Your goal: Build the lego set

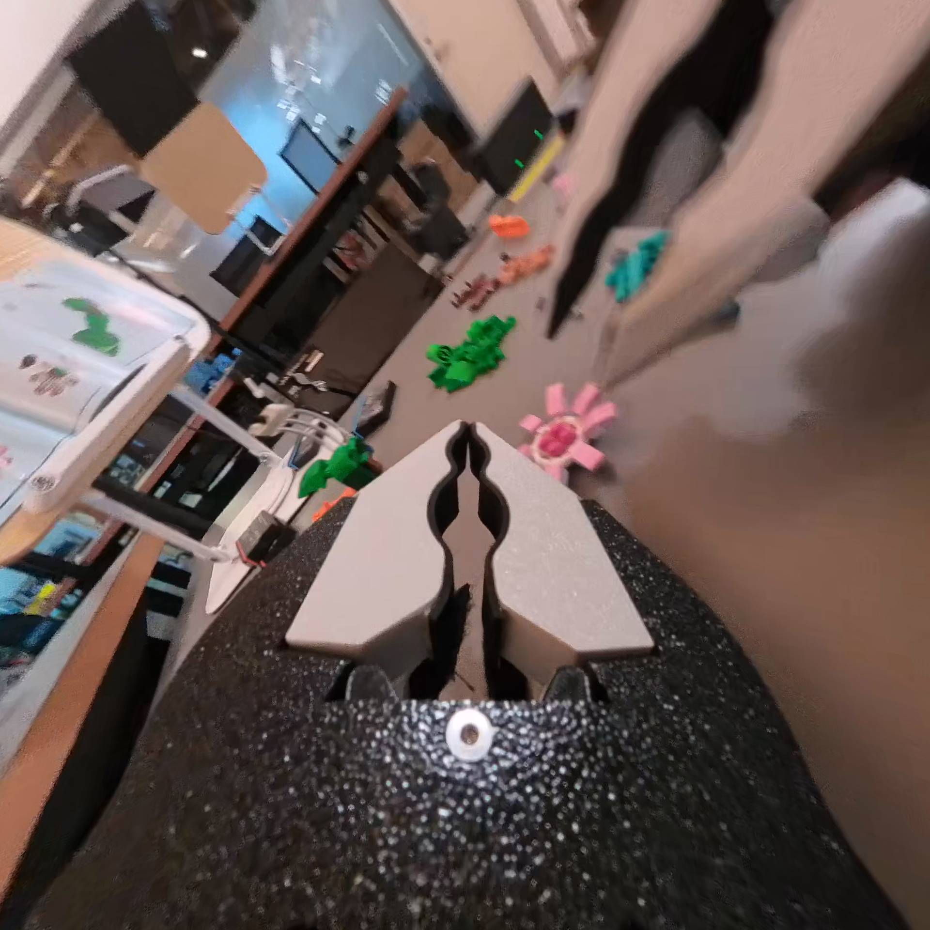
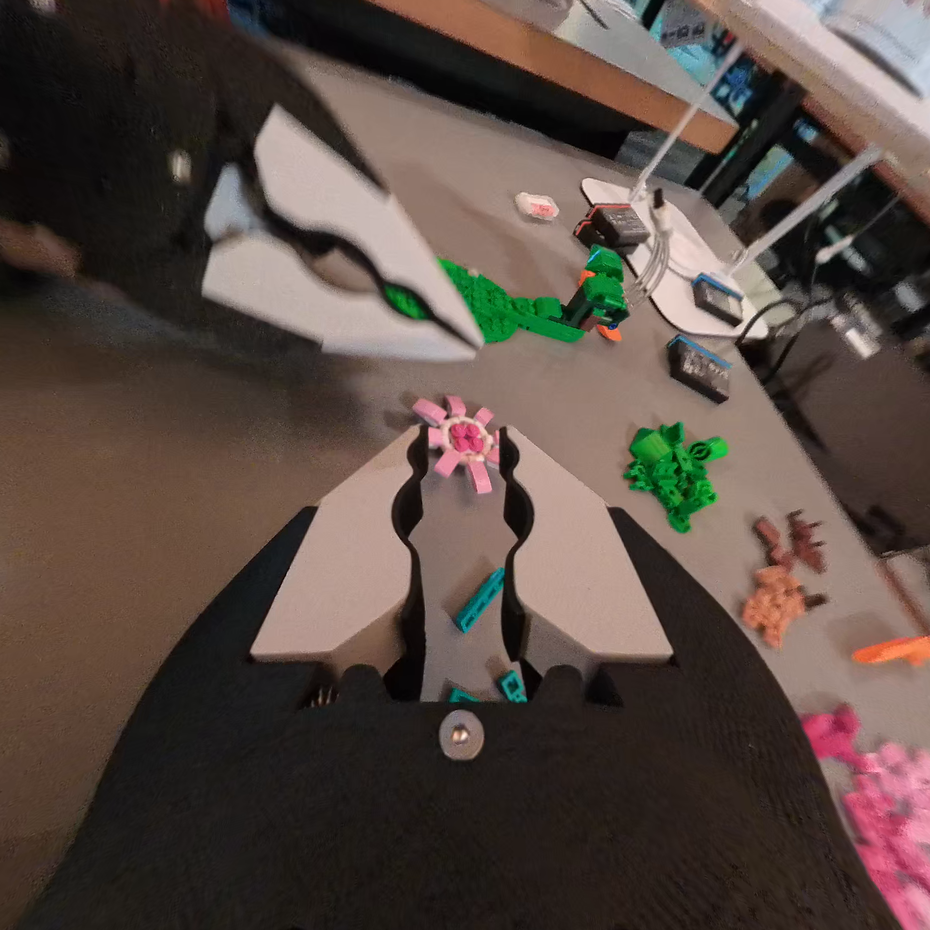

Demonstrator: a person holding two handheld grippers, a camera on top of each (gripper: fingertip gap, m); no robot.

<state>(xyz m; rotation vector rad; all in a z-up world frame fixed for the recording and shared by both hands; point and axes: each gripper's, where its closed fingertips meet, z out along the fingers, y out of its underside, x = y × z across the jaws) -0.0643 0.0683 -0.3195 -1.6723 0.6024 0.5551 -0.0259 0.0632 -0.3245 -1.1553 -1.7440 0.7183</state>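
Right wrist view: right gripper [image 2: 460, 438] fingers spread, hovering over the pink flower [image 2: 460, 443] on the grey table [image 2: 201, 503]. Left gripper [image 1: 467, 428] fingers pressed together, empty. Green brick pile [image 2: 672, 473] lies nearby.

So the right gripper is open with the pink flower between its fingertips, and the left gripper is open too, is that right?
Not quite. The right gripper is open with the pink flower between its fingertips, but the left gripper is shut: the left wrist view shows its fingertips touching with nothing between them.
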